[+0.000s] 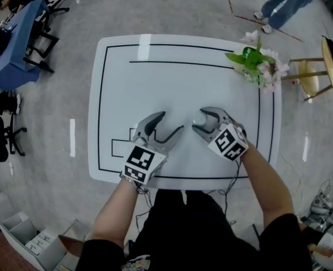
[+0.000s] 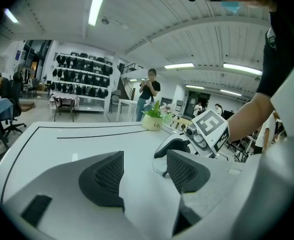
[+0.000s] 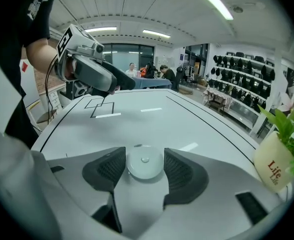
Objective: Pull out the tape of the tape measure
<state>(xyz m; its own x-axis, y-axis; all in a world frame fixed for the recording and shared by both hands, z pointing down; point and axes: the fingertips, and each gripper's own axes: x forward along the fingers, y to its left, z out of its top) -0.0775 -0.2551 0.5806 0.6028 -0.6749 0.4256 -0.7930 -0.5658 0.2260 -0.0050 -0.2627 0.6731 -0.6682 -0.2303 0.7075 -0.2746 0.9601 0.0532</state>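
From above, the right gripper [image 1: 207, 124] grips a small round tape measure [image 1: 202, 119] over the white table [image 1: 115, 95]. The left gripper [image 1: 171, 123] waits just beside it.

Its own view shows the left jaws spread, with nothing between them.

The right gripper view shows both pads [image 3: 108, 170] pressed on the white disc. The case looks secured, so next I'd expect the left gripper to pinch the tape's tab. I can't spot the tab.

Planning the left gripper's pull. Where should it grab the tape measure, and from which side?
The tape measure is a flat round disc lying on the table, its rim pinched by the right gripper. Only its far edge is free, and a small dark nub shows there, possibly the tape's tab. The open left gripper should probably come in low from that side and pinch the nub.
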